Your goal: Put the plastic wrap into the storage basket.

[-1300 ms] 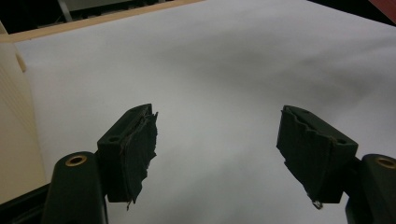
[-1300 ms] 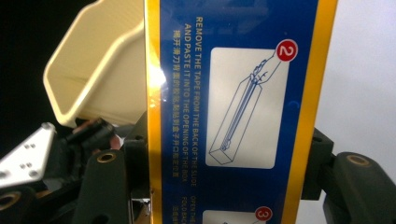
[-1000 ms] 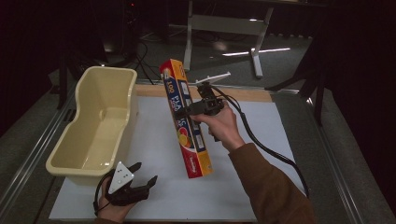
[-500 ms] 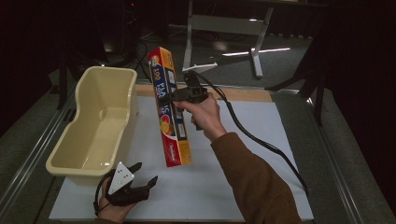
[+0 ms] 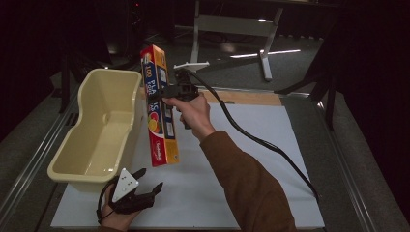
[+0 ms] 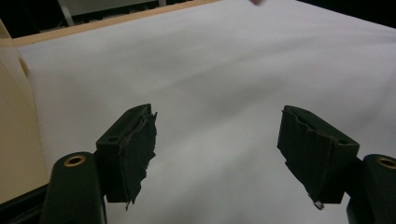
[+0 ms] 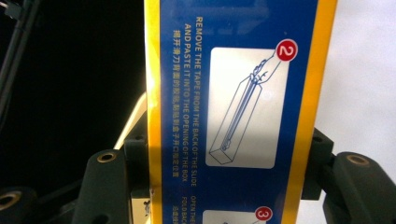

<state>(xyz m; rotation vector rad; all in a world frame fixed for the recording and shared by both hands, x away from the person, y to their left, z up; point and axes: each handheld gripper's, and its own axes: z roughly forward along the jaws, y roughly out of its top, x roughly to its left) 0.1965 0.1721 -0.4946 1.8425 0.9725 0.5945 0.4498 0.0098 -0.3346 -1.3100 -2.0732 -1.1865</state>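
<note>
Foil box [image 5: 159,108], long and printed in blue, yellow and red, hangs in the air over the white surface [image 5: 251,159], just beside the near right rim of the cream plastic tub [image 5: 104,130]. From the high view its top end tilts away towards the dark floor and its lower end points down at the sheet without touching it. The right hand-held gripper [image 5: 167,93] is clamped across the box's upper half, its black cable [image 5: 251,137] trailing off over the sheet to the right. The left hand-held gripper [image 5: 145,191] rests low at the near edge, just in front of the tub, jaws spread with nothing between them.

From the left gripper view, the left hand-held gripper [image 6: 217,154] shows two frayed black pads [image 6: 140,149] well apart over bare white sheet, the tub's wall [image 6: 16,126] at the left.

From the right gripper view, the box [image 7: 238,107] stands upright between the jaws, pressed on both sides, its printed instructions and step drawings facing the camera.
</note>
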